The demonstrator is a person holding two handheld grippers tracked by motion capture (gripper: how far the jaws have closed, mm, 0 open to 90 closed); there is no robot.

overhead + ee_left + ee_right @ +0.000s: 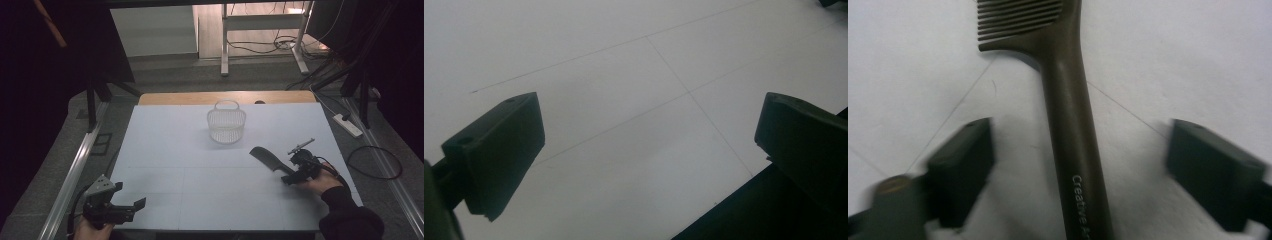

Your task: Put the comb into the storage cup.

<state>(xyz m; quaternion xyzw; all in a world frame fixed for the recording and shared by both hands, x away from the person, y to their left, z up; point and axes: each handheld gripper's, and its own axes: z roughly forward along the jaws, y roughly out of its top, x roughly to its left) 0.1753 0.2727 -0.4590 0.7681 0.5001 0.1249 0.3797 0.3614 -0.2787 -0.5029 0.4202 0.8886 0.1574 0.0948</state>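
- The table [165,150], covered in a pale sheet ruled with thin lines, spreads out in front of me, a strip of bare wood showing along its far edge.
- A white wire basket [226,124] with a hoop handle stands upright near the far middle of the sheet, well apart from both of my tools.
- My left gripper [116,206] sits at the near left corner of the table in my left hand [87,231]; its jaws stand wide apart over bare sheet, nothing between them (its own camera shows just the ruled lines and the table's near edge).
- My right gripper [295,172], in my right hand [322,182], is set at the right side of the sheet, pointing toward the comb.
- The dark comb [270,161] lies flat on the sheet, teeth end toward the basket; its handle [1073,150] runs between the right jaws, which stand clear of it on both sides, not clamped (white lettering shows near the handle's end).
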